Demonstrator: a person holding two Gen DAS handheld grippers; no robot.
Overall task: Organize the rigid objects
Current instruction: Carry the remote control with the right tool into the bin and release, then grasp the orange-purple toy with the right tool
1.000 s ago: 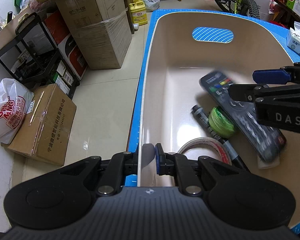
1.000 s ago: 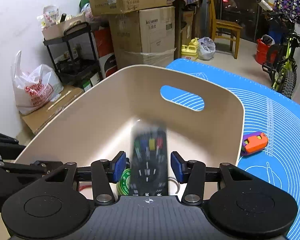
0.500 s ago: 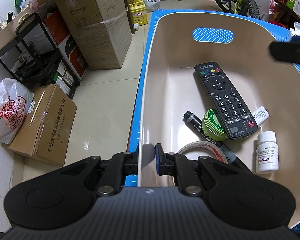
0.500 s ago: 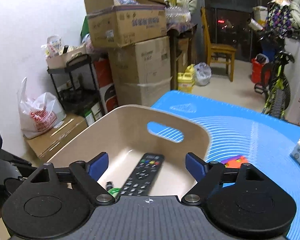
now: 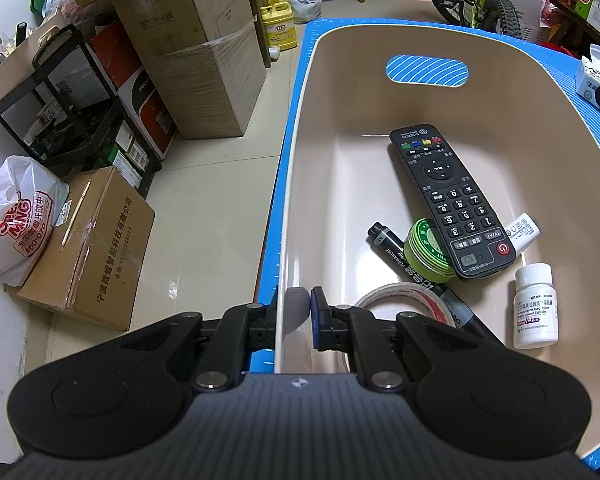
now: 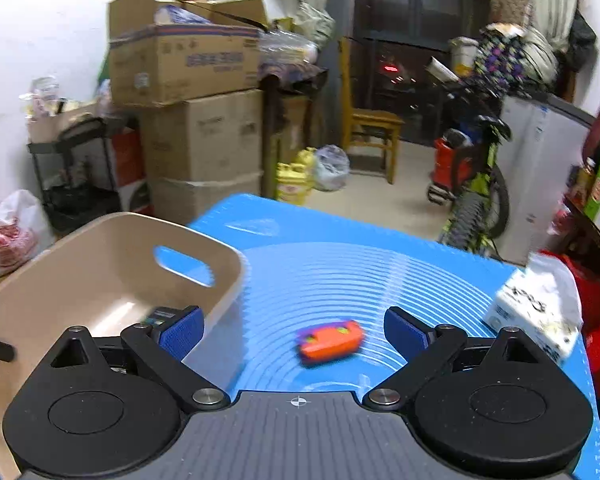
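My left gripper is shut on the near rim of the beige bin. In the bin lie a black remote, a green tape roll, a black marker, a clear tape roll, a white pill bottle and a small white tube. My right gripper is open and empty above the blue mat, to the right of the bin. An orange and purple toy lies on the mat between its fingers, farther off.
A tissue box sits at the mat's right edge, also seen in the left wrist view. Cardboard boxes, a black shelf, a plastic bag and a bicycle stand on the floor around the table.
My right gripper let the remote go into the bin, opened wide, rose and swung right towards the orange toy. The left gripper stayed shut on the bin's rim.
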